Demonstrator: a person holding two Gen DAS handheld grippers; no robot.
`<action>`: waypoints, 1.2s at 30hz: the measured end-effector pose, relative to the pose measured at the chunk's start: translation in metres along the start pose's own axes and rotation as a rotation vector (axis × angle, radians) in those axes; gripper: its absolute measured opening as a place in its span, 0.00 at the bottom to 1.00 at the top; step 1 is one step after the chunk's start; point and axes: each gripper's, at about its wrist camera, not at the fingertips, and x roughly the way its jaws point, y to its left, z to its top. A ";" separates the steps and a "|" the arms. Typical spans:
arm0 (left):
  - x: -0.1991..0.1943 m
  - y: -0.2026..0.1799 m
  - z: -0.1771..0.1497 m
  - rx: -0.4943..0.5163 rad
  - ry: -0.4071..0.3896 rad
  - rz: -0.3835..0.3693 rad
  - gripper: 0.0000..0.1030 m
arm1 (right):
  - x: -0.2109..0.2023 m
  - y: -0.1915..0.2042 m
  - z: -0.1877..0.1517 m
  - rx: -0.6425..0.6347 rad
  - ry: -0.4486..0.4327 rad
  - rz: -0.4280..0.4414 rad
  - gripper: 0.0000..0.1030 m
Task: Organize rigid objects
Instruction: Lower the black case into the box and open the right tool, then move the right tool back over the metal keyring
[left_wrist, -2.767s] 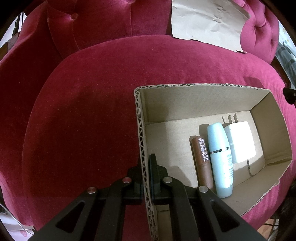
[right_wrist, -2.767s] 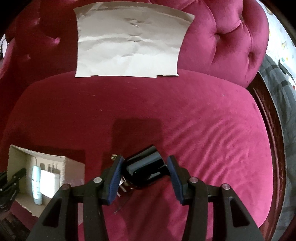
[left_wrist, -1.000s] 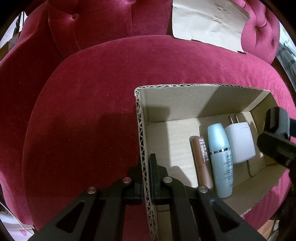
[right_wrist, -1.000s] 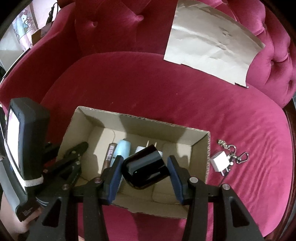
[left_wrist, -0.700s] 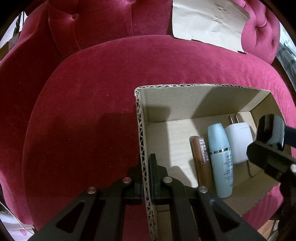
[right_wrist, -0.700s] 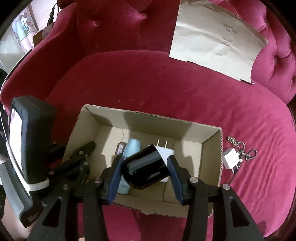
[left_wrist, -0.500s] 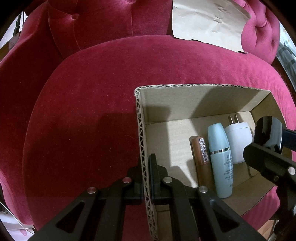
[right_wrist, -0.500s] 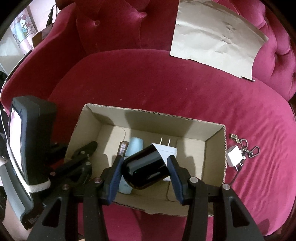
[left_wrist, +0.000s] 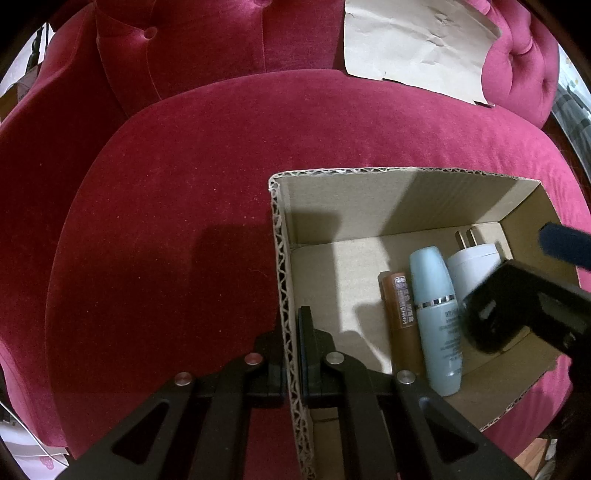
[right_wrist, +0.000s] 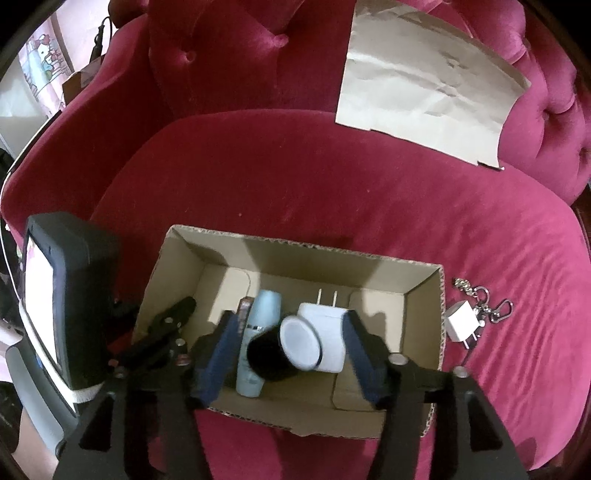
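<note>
Clamped tight on the near side wall of a cardboard box (left_wrist: 282, 280): the left gripper (left_wrist: 291, 332). Over the box, opening, pads clear of a black jar (right_wrist: 284, 349) lying between them on a white charger (right_wrist: 325, 332): the right gripper (right_wrist: 290, 343). Beside these on the box floor, a pale blue bottle (left_wrist: 436, 314) and a brown tube (left_wrist: 400, 314). Just outside on the crimson velvet seat (right_wrist: 295, 192), a small white plug (right_wrist: 461, 325) with key rings (right_wrist: 487, 302). Farther back, propped on the tufted backrest (right_wrist: 229, 55), creased brown paper (right_wrist: 424, 85).
</note>
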 end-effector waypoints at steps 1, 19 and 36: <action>0.000 0.000 0.000 0.001 0.000 0.001 0.05 | -0.001 0.000 0.000 -0.002 -0.004 -0.005 0.76; -0.001 0.001 0.001 0.000 0.000 0.002 0.05 | -0.005 -0.005 0.001 -0.017 -0.009 -0.081 1.00; 0.000 -0.001 0.001 0.001 0.000 0.005 0.05 | -0.030 -0.020 0.008 -0.013 -0.047 -0.091 1.00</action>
